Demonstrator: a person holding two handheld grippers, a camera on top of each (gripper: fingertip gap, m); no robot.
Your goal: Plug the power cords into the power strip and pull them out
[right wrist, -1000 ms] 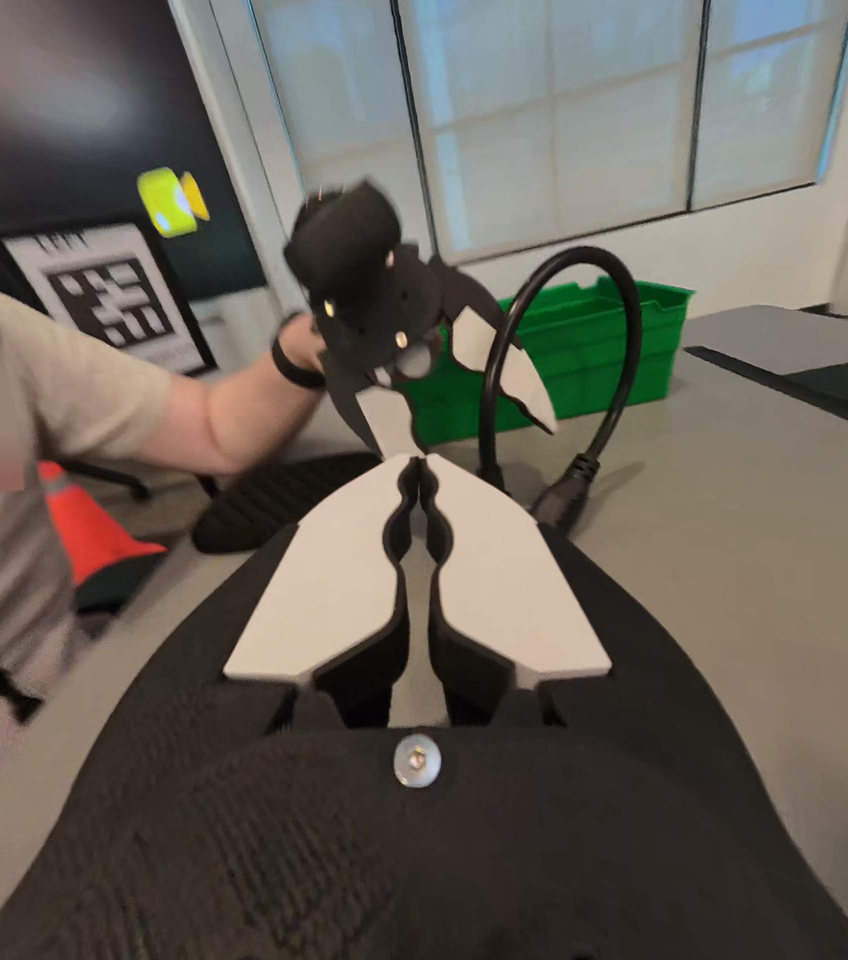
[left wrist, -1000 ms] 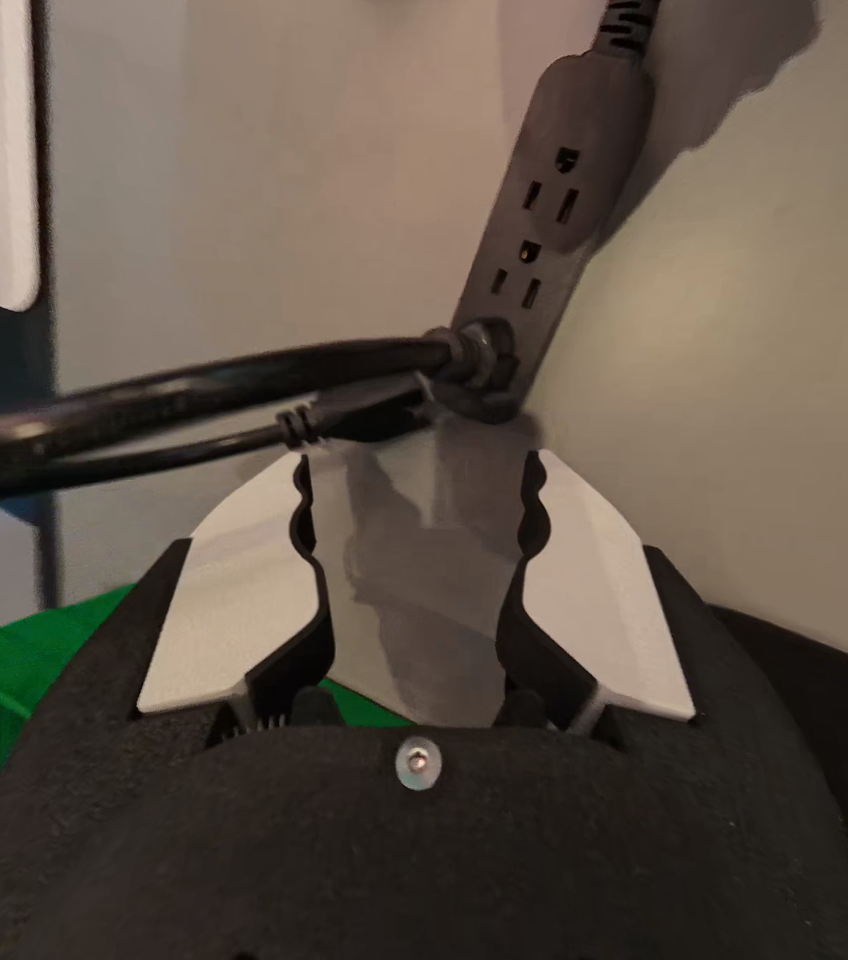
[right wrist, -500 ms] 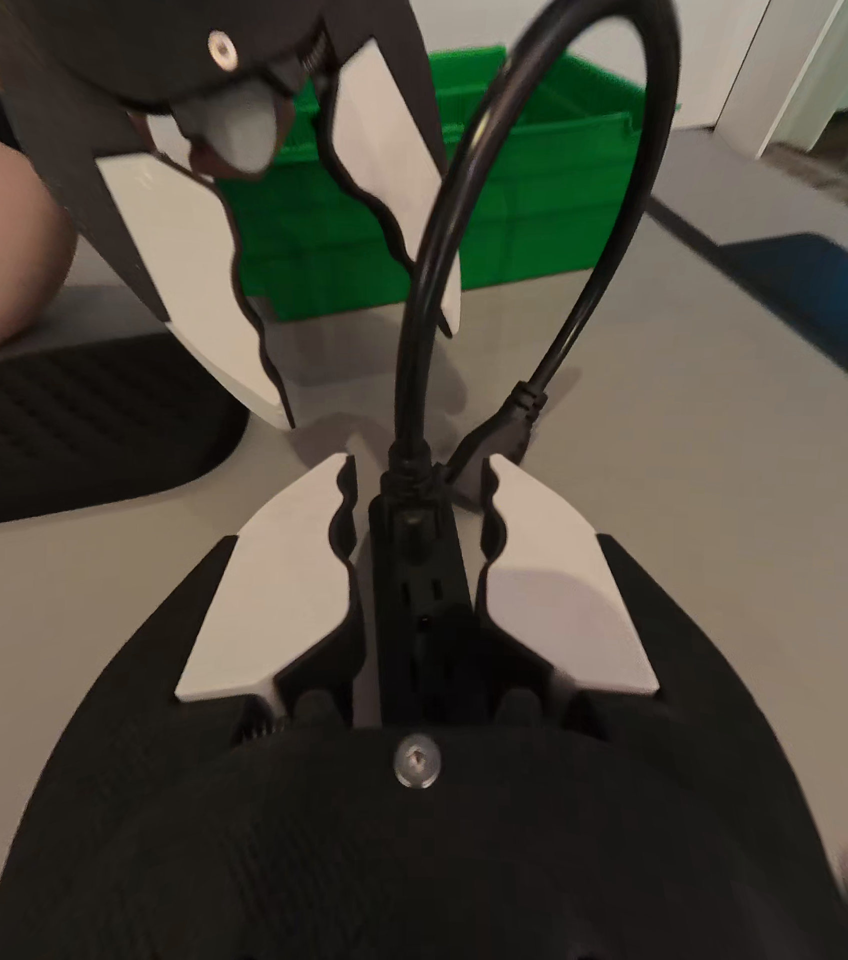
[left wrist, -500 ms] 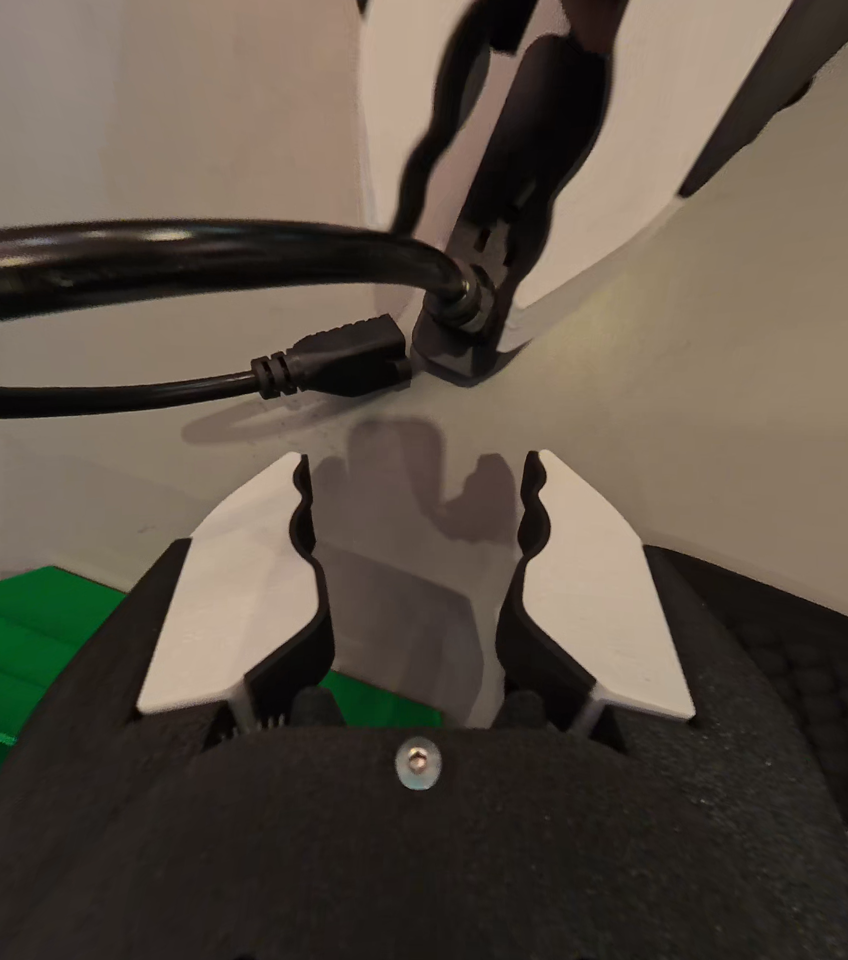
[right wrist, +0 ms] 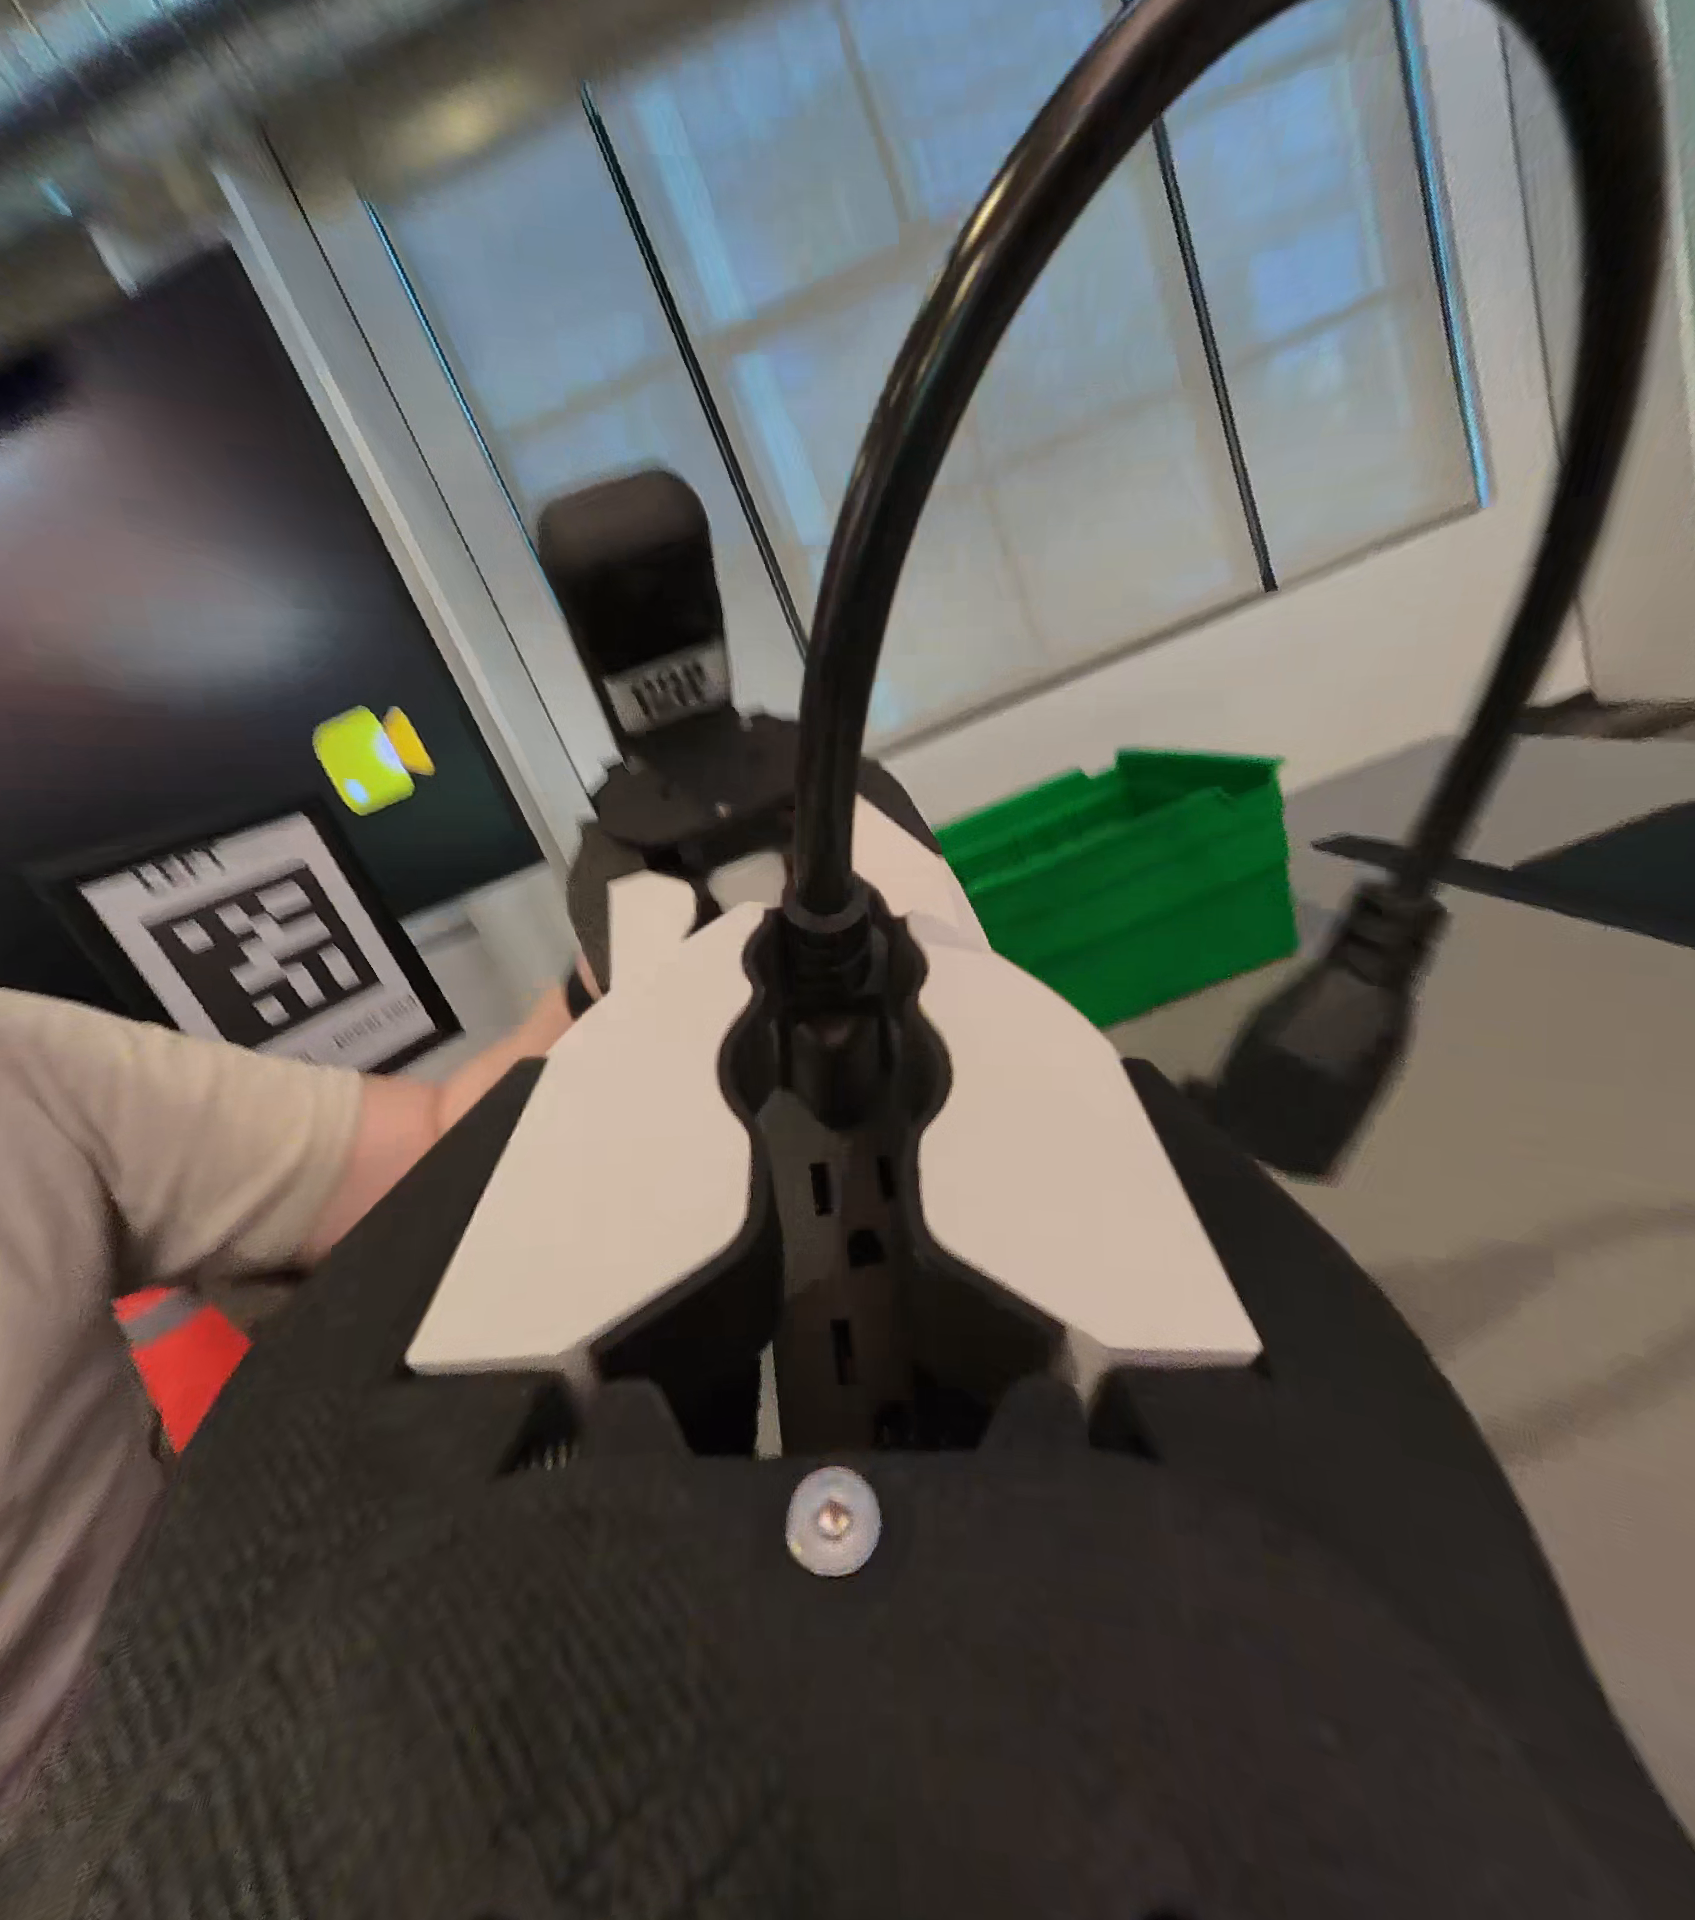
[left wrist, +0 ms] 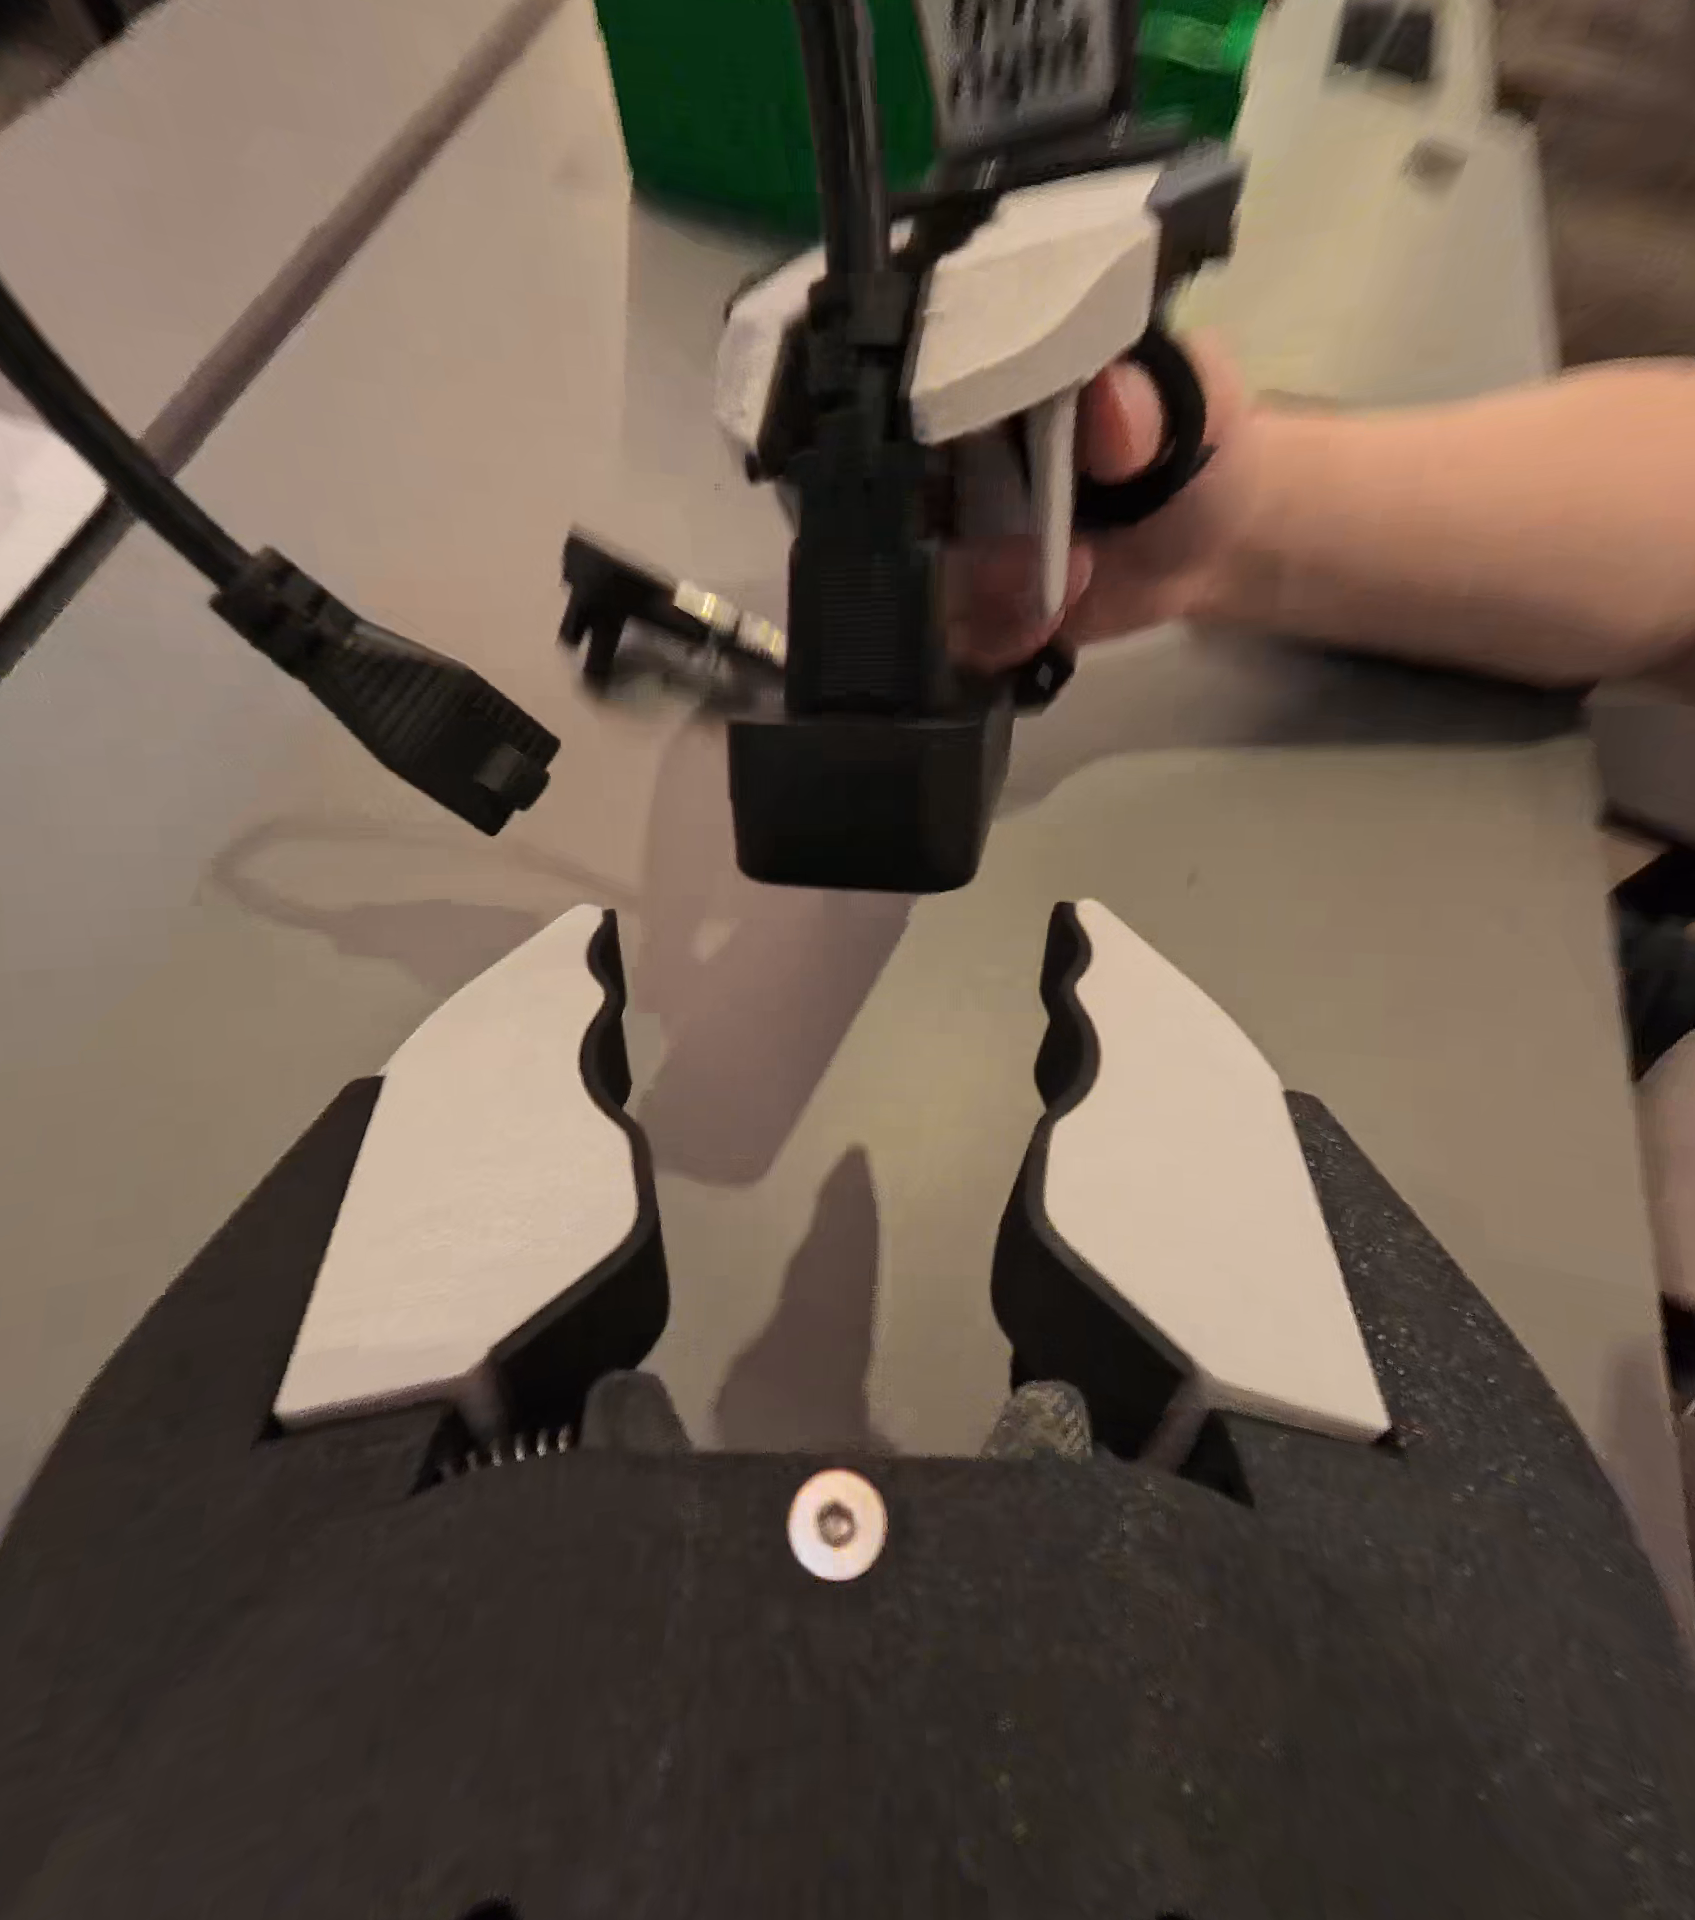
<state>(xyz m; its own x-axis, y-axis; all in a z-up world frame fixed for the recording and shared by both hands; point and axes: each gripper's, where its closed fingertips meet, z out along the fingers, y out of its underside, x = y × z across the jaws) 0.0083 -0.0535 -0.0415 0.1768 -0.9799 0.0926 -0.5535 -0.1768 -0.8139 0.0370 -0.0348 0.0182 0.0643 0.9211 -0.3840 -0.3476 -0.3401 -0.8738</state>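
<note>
Right gripper [right wrist: 838, 997] pinching black power strip [right wrist: 838, 1226], lifting clear of grey table [right wrist: 1549, 1195]; cord connector [left wrist: 407, 707] dangling alongside. Left gripper [left wrist: 832, 925] hovering spread, gripping nothing.

Both tongs, left tongs [left wrist: 832, 925] and right tongs [right wrist: 838, 997], have white wavy-edged fingers, black textured bodies, one silver screw; the sleeve [right wrist: 95, 1164] looks beige.

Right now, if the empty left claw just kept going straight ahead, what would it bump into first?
Most likely the black end of the power strip, which the right gripper holds up just beyond the open left gripper. Depth is hard to judge; it might pass beneath and meet the table.
</note>
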